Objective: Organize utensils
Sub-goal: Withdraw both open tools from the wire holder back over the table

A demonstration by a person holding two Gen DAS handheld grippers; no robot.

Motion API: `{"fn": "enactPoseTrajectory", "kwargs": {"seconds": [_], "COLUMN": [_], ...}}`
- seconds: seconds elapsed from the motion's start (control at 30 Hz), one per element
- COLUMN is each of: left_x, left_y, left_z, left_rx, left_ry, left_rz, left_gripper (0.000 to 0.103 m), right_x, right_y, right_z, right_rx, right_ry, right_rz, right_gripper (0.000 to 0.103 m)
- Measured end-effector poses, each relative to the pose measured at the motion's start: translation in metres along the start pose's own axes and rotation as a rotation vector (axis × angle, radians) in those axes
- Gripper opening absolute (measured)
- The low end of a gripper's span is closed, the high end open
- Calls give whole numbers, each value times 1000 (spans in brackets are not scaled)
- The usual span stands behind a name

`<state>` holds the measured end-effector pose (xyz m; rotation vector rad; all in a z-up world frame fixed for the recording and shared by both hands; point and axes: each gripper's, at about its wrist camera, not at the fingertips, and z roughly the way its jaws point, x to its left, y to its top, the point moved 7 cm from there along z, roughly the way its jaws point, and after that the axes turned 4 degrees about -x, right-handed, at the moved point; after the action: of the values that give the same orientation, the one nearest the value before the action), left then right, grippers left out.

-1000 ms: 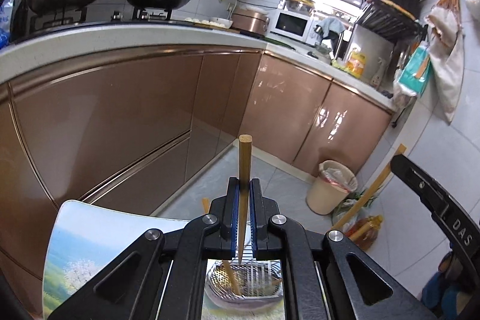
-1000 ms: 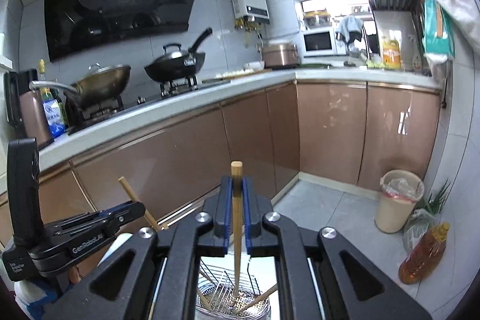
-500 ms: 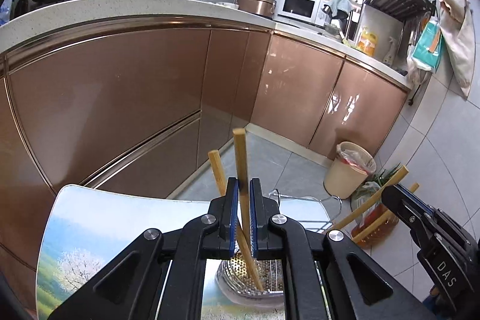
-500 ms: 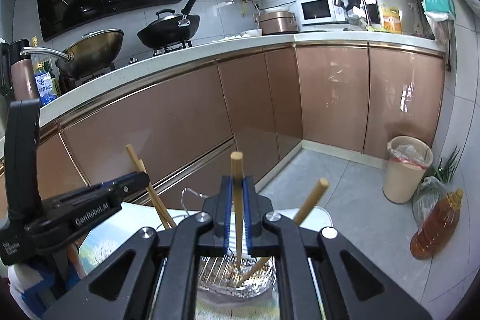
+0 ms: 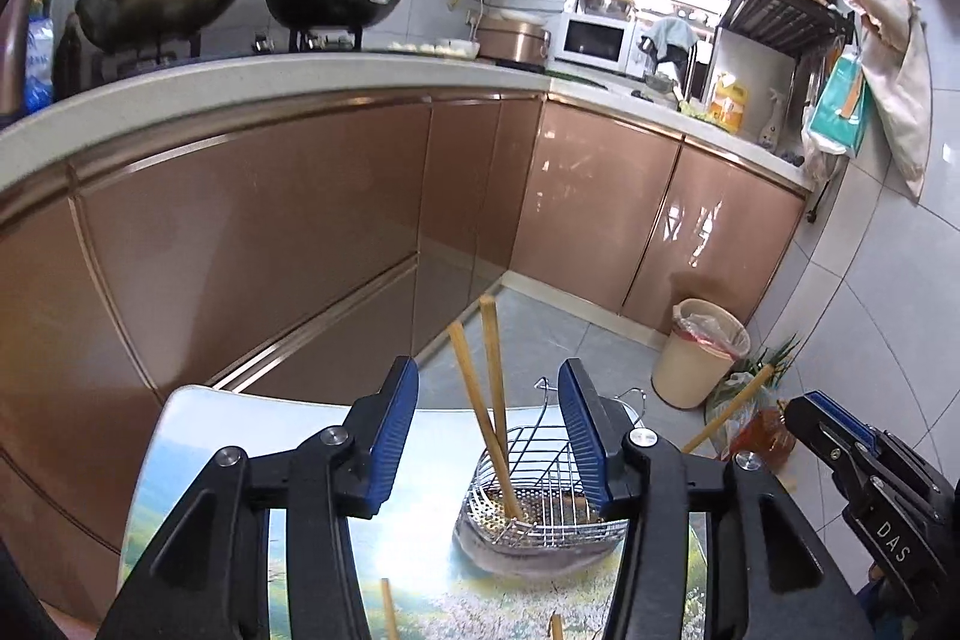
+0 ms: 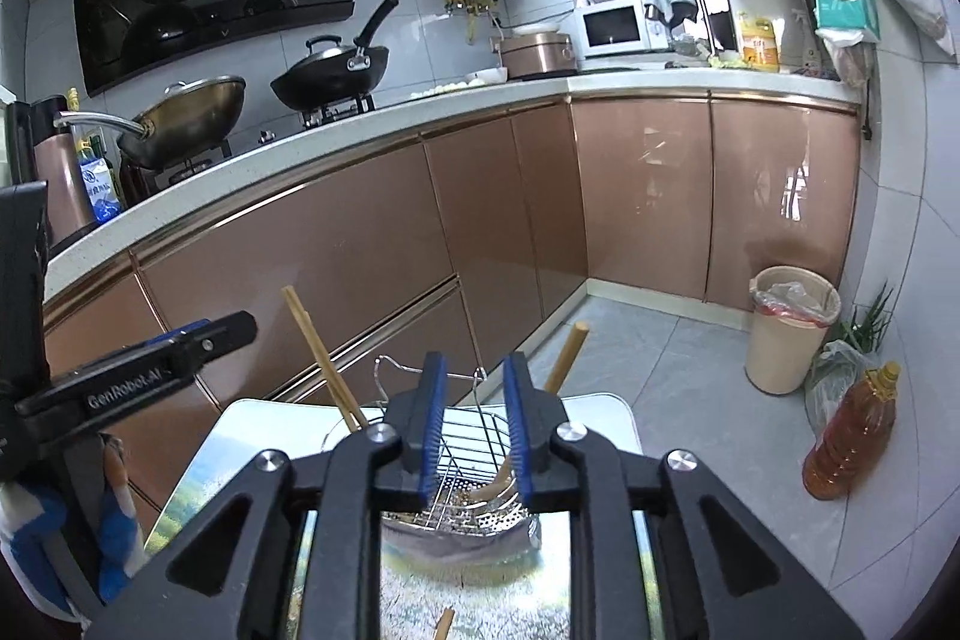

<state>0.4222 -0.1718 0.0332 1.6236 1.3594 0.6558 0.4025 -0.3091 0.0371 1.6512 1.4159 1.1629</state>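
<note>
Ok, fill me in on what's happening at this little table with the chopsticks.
A person with a gripper in each hand is dropping wooden chopsticks into a wire basket on the small table. The left gripper has just been opening, and two chopsticks lean free in the basket between its spread jaws. The right gripper has also been opening; its chopstick now rests in the basket, unheld. More chopsticks lie on the table.

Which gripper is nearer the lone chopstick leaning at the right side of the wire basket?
Right. The right gripper stands just beside that chopstick. The left gripper is across the wire basket, around the other pair.
</note>
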Motion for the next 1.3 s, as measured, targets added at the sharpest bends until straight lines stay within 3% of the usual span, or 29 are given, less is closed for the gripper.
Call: {"fn": "enactPoseTrajectory", "kwargs": {"seconds": [0.27,0.63,0.77,1.13,1.3], "left_x": [12,42,58,106,124], "left_y": [30,52,42,-8,-30], "left_z": [-75,-195,-232,-279,-280], "left_rx": [-83,-180,-192,-149,-101], "left_ry": [23,72,104,189,197], "left_rz": [14,-19,-35,-79,-101], "left_gripper": [54,59,62,63,63], "right_x": [15,74,91,121,132], "right_y": [30,64,62,23,12], "right_z": [-64,-165,-196,-228,-231], "right_rx": [-73,-165,-182,-155,-136], "right_ry": [2,37,41,67,79], "right_rz": [-14,-82,-96,-125,-143], "right_gripper": [19,20,32,32,32]}}
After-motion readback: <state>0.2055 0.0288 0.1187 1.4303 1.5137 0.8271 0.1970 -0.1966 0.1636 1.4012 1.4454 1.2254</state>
